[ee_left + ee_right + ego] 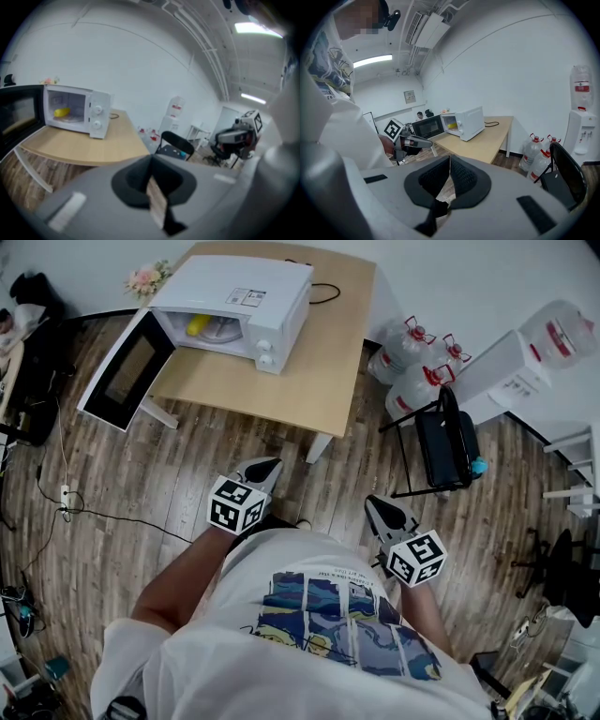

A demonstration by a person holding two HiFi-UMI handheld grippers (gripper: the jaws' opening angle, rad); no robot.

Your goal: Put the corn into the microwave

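Head view shows the corn (198, 325) lying inside the microwave (246, 296) on the far-left counter (309, 381), door (127, 371) open, which is likely why the left gripper (265, 467) and right gripper (381, 509) sit closed and empty, near the person.

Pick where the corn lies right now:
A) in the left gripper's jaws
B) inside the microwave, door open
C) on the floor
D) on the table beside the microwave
B: the yellow corn lies inside the microwave, whose door is swung wide open.
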